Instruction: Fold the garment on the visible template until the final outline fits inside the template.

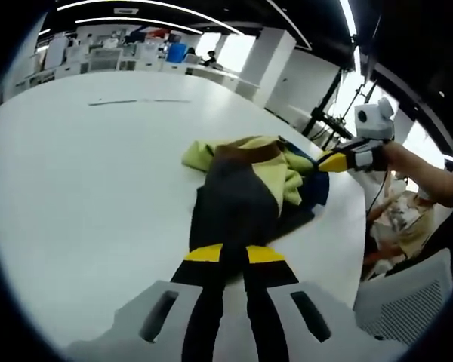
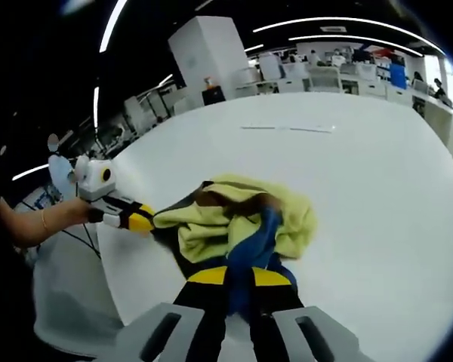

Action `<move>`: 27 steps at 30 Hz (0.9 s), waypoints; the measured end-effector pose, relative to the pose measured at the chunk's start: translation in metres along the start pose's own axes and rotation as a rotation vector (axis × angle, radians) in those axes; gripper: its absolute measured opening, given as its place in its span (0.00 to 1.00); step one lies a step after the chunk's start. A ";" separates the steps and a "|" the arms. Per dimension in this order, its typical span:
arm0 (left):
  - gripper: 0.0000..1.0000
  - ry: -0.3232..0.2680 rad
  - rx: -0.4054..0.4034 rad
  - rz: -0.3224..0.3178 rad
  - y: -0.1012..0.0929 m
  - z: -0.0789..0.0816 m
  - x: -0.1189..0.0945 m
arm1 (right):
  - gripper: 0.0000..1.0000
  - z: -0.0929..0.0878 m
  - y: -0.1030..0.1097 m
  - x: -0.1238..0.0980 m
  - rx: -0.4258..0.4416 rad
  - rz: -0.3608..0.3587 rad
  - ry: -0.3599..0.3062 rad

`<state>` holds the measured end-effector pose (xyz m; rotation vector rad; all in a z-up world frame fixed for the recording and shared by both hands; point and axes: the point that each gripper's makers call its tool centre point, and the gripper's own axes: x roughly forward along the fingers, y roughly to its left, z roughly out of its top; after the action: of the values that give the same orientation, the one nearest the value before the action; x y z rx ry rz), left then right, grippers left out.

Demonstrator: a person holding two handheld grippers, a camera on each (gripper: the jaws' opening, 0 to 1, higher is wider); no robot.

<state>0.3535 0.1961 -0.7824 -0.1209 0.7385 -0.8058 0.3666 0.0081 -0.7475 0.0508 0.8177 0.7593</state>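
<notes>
The crumpled yellow, grey and blue garment (image 1: 253, 185) lies bunched near the white worktop's (image 1: 90, 173) edge, the left gripper (image 1: 234, 255) pinching its grey cloth and the right gripper (image 2: 240, 277) pinching its blue fold.

Bare table (image 1: 98, 173) all round the bunched garment (image 1: 245, 185).

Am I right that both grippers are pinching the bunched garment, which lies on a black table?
Not quite: the table is white, as the right gripper view shows. The rest holds: the left gripper and the right gripper each pinch the bunched garment.
</notes>
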 end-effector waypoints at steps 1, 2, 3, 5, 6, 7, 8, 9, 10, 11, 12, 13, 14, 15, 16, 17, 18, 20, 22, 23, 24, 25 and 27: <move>0.00 0.001 -0.002 -0.001 0.000 0.000 0.000 | 0.03 0.000 0.000 -0.001 0.006 0.002 -0.003; 0.00 0.000 -0.005 0.001 -0.001 0.000 0.000 | 0.03 0.000 -0.001 -0.001 0.021 0.002 -0.007; 0.00 0.001 -0.004 0.005 0.000 0.000 0.000 | 0.02 0.000 -0.001 -0.002 0.030 0.000 -0.010; 0.00 0.003 -0.010 0.010 0.001 0.000 0.000 | 0.01 0.000 -0.002 -0.004 0.035 -0.003 -0.012; 0.00 0.002 -0.011 0.011 0.001 0.000 0.000 | 0.00 0.000 -0.003 -0.005 0.037 -0.008 -0.012; 0.00 0.000 -0.007 0.016 0.001 0.000 -0.001 | 0.00 0.000 -0.003 -0.006 0.038 -0.010 -0.013; 0.00 -0.005 0.002 0.022 0.002 0.002 -0.001 | 0.00 0.000 -0.004 -0.008 0.038 -0.013 -0.013; 0.00 -0.005 0.005 0.021 0.001 0.002 -0.002 | 0.00 0.001 -0.005 -0.009 0.041 -0.019 -0.017; 0.00 -0.012 0.008 0.025 0.001 0.004 -0.003 | 0.00 0.001 -0.006 -0.010 0.043 -0.022 -0.022; 0.00 -0.016 0.010 0.030 0.001 0.005 -0.004 | 0.00 0.003 -0.007 -0.012 0.050 -0.021 -0.028; 0.00 -0.020 0.010 0.031 0.001 0.007 -0.006 | 0.00 0.004 -0.008 -0.013 0.057 -0.022 -0.035; 0.00 -0.032 0.015 0.038 0.002 0.010 -0.007 | 0.00 0.006 -0.008 -0.015 0.063 -0.023 -0.045; 0.00 -0.046 0.021 0.047 0.002 0.013 -0.010 | 0.00 0.008 -0.008 -0.016 0.067 -0.022 -0.054; 0.00 -0.057 0.021 0.047 0.001 0.016 -0.011 | 0.00 0.012 -0.007 -0.018 0.075 -0.018 -0.069; 0.00 -0.083 0.027 0.053 0.000 0.022 -0.014 | 0.00 0.015 -0.007 -0.020 0.084 -0.015 -0.084; 0.00 -0.095 0.031 0.058 0.000 0.026 -0.017 | 0.00 0.020 -0.006 -0.022 0.102 -0.007 -0.109; 0.00 -0.108 0.035 0.063 -0.001 0.030 -0.019 | 0.00 0.024 -0.005 -0.023 0.113 -0.001 -0.123; 0.00 -0.143 0.045 0.070 -0.002 0.042 -0.025 | 0.00 0.030 -0.004 -0.027 0.123 0.009 -0.141; 0.00 -0.166 0.051 0.072 -0.003 0.051 -0.029 | 0.00 0.033 -0.004 -0.028 0.119 0.014 -0.146; 0.00 -0.174 0.056 0.077 -0.003 0.055 -0.030 | 0.00 0.035 -0.004 -0.029 0.112 0.009 -0.149; 0.00 -0.177 0.058 0.079 -0.003 0.057 -0.030 | 0.00 0.036 -0.004 -0.029 0.106 0.006 -0.148; 0.00 -0.180 0.058 0.081 -0.003 0.060 -0.031 | 0.00 0.037 -0.004 -0.030 0.099 0.005 -0.151; 0.00 -0.207 0.067 0.091 -0.003 0.068 -0.033 | 0.00 0.042 -0.005 -0.031 0.091 0.002 -0.160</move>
<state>0.3801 0.2052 -0.7118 -0.1082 0.5176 -0.7179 0.3843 -0.0053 -0.6998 0.1918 0.6995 0.7103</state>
